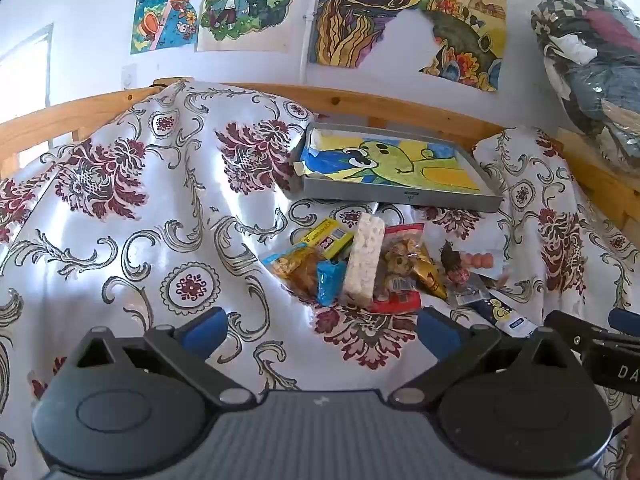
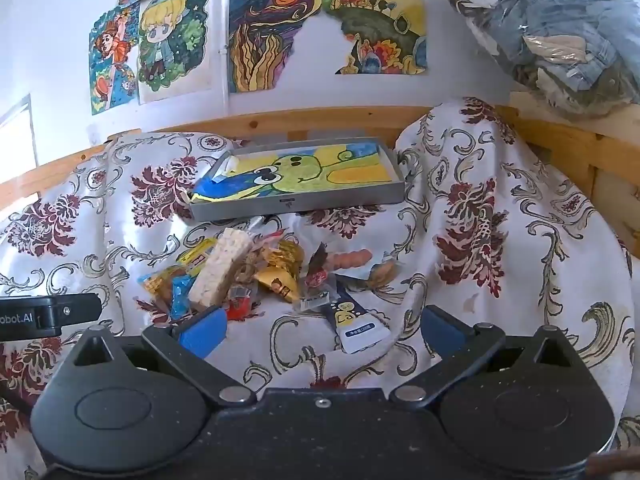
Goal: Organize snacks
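Both grippers, left [image 1: 320, 330] and right [image 2: 320, 330], hover with fingers spread wide and empty above the patterned cloth [image 1: 132, 240]. Snacks [image 1: 360, 264] lie heaped on the cloth, just in front of the shallow grey tray [image 2: 320, 202] lined with a drawing.

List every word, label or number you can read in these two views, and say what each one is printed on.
"obot.AI", cut off at the frame edge: on the left gripper body, seen from the right wrist view.
"DA", cut off: on the right gripper body, seen from the left wrist view.
"Ca": on the dark blue sachet; the line on its pale label is too small to read.
Yellow bar wrapper: print blurred, unreadable.
Other snack wrappers: unreadable.
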Demonstrator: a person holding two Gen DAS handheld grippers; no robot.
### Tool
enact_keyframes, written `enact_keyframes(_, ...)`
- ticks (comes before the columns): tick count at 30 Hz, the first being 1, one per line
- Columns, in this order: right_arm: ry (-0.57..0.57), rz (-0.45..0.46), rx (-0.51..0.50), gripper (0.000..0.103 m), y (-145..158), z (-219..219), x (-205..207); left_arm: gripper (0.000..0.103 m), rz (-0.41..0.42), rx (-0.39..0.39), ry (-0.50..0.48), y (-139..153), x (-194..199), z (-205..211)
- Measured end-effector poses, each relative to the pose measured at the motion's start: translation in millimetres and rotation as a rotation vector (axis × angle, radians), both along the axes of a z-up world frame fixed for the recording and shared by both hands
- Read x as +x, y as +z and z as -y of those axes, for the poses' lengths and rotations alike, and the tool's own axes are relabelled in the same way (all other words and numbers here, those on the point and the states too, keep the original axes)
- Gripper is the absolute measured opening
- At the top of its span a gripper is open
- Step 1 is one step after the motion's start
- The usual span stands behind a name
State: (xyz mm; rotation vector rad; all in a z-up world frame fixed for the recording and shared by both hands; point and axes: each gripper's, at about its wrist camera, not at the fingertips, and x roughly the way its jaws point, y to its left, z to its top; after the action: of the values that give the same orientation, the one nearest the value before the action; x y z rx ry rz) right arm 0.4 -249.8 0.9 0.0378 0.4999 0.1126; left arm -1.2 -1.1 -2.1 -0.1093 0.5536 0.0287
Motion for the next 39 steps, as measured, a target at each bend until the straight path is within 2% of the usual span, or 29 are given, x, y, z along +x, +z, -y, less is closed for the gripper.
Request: enact_keyframes(39,-0.004,-0.001,-0.005,0.102,1.7,-2.3,-1.3,0.103,-0.017,-0.022,0.01,-1.9,-1.7,0.1)
